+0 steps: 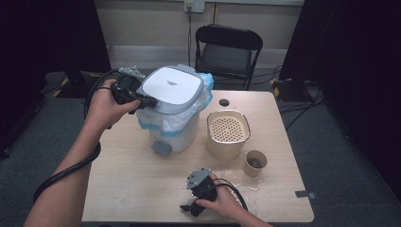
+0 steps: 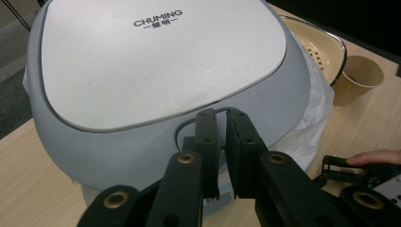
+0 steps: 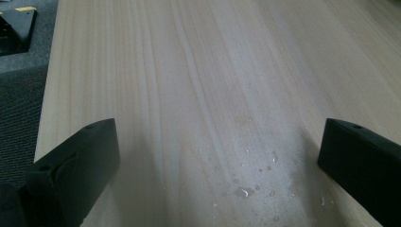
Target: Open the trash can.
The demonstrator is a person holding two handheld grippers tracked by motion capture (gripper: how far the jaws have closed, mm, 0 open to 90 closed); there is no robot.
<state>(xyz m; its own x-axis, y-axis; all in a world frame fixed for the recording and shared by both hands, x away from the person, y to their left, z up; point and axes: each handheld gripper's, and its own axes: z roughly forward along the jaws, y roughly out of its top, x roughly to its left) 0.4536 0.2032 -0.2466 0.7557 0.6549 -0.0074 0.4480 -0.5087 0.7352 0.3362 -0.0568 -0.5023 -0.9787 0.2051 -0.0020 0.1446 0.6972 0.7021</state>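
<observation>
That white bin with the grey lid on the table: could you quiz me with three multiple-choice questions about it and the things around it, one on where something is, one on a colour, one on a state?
1. Where is the paper cup?
A. in front of the strainer basin
B. on the chair
C. on the bin lid

2. What colour is the bin lid?
A. red
B. grey and white
C. green

3. How do the right gripper jaws stand?
A. clamped on the cup
B. shut on the lid
C. wide open above the table

Answers: 1 A, high view shows it nearer the person; 2 B, left gripper view; 3 C, right gripper view shows jaws far apart.
</observation>
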